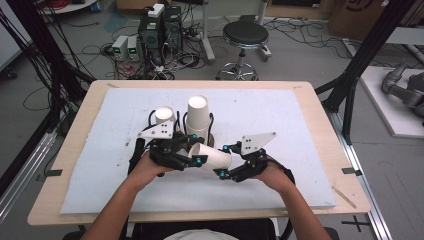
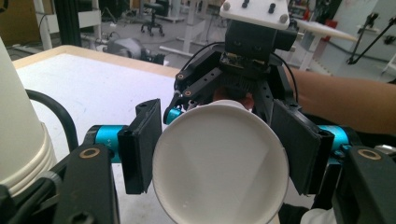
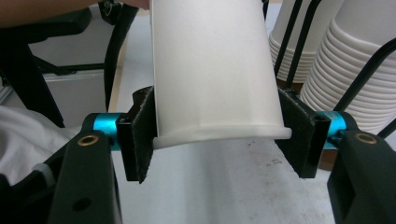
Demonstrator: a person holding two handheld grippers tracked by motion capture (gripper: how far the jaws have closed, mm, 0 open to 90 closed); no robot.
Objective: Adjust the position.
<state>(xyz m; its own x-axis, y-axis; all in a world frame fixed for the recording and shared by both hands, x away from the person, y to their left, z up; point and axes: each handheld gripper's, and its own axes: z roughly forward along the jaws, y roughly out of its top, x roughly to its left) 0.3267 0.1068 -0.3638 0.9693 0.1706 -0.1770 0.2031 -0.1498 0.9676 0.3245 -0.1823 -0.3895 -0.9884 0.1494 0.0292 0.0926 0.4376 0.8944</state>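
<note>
White paper cup (image 1: 212,157), we see, lies on its side above the desk (image 1: 310,100) between both hands, long axis level, mouth toward the left claw (image 2: 219,154), which clamps its rim, while the right claw (image 3: 219,135) grips its far end.

table (image 1: 320,107) | white mat (image 1: 280,120) | cup stacks (image 1: 198,117) on mat

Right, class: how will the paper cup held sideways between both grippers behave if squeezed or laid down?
The paper cup likely crushes easily: its thin wall is hollow, so the left gripper and right gripper should squeeze lightly. Laid sideways, its round tapered body would probably roll in a curve.
</note>
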